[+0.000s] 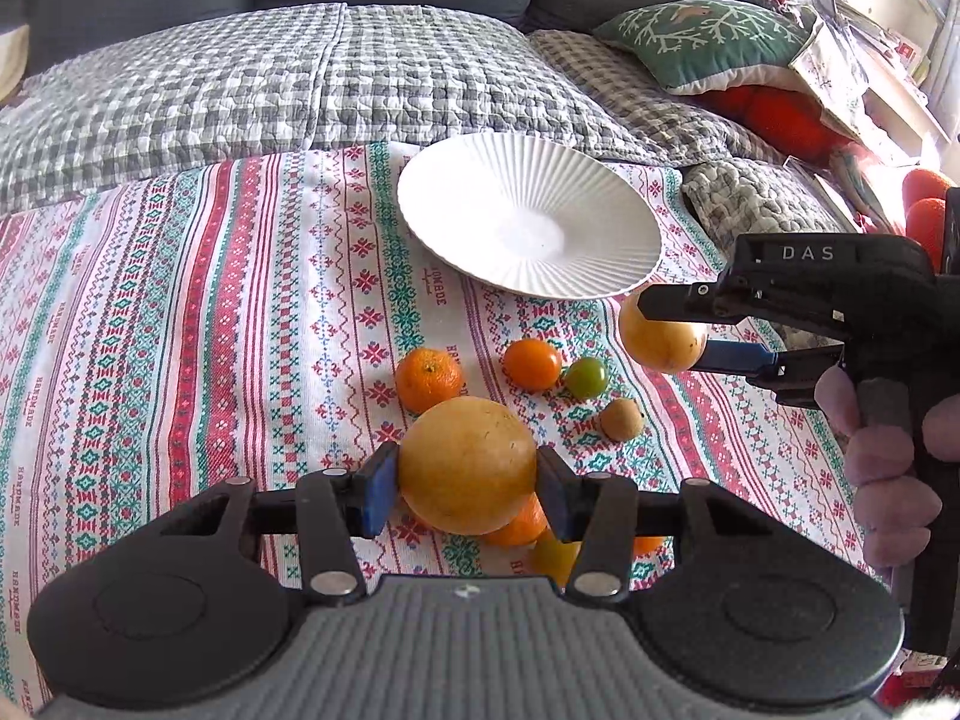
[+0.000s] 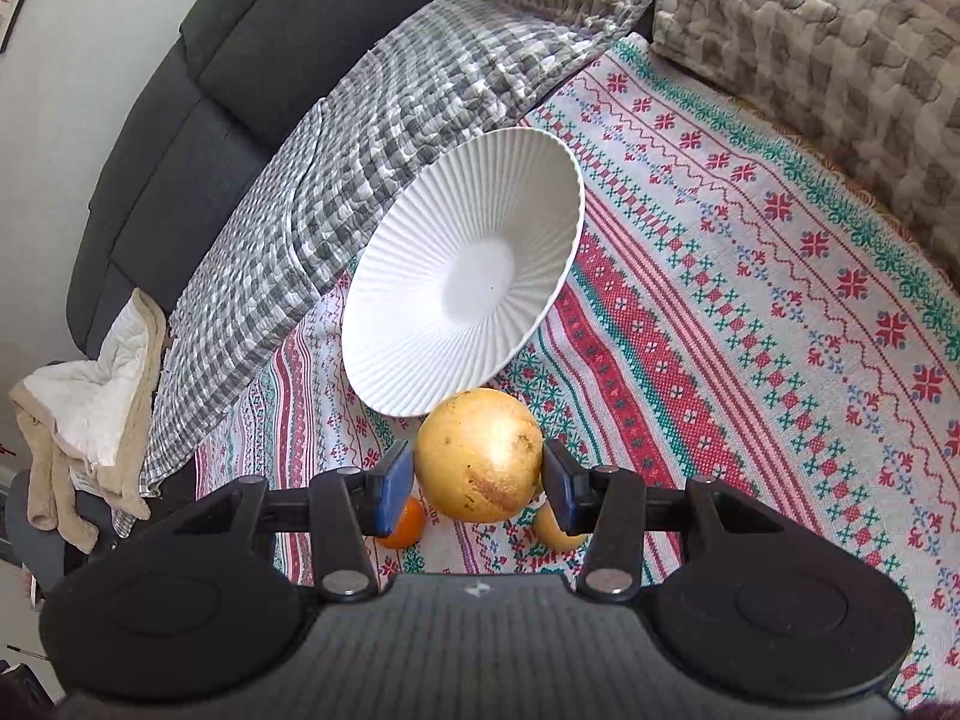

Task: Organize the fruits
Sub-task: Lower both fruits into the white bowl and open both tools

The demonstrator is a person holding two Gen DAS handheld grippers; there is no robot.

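Observation:
My left gripper is shut on a large yellow-orange fruit, held above the patterned cloth. My right gripper is shut on a second yellow fruit, just short of the near rim of the white ribbed plate. In the left wrist view the right gripper holds its fruit beside the plate. On the cloth lie a mandarin, an orange tomato, a green tomato and a small brown fruit. More orange and yellow fruit is partly hidden under my left gripper.
The cloth covers a bed with a grey checked quilt behind it. A green cushion and cluttered shelves stand at the back right. A dark sofa back and a beige towel are at the left.

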